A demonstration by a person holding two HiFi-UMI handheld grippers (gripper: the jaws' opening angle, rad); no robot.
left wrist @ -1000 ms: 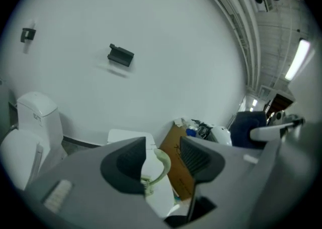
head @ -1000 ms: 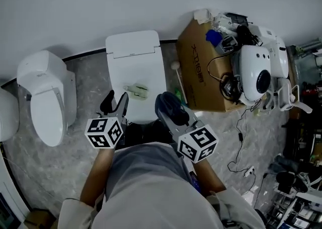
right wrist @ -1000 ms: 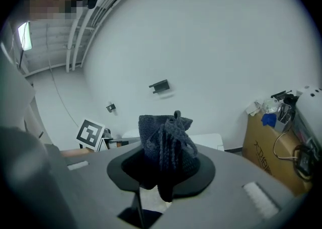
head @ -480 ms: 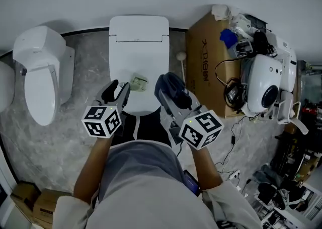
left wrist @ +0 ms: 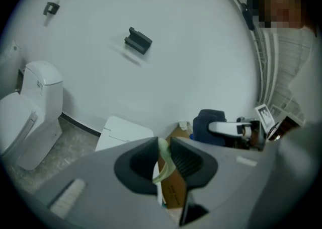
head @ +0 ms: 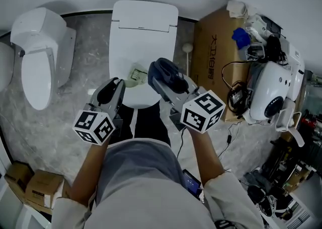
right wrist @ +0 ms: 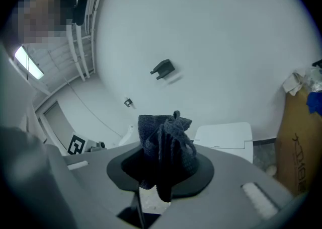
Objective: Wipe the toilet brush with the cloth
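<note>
Above one closed white toilet (head: 146, 26), left fingers (left wrist: 136, 164) pinch one pale scrap (left wrist: 167, 158), right fingers (right wrist: 203, 171) one dark cloth (right wrist: 166, 147).

cloth (right wrist: 166, 145): dark rough knit | strip (left wrist: 162, 165): pale, limp | toilet (head: 145, 34): glossy white | box (head: 214, 64): matt cardboard

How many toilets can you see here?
2. The middle toilet is straight ahead, lid down, with a small pale thing lying on it. The left toilet stands beside it. A white shape cut off at the left edge may be a third.
</note>
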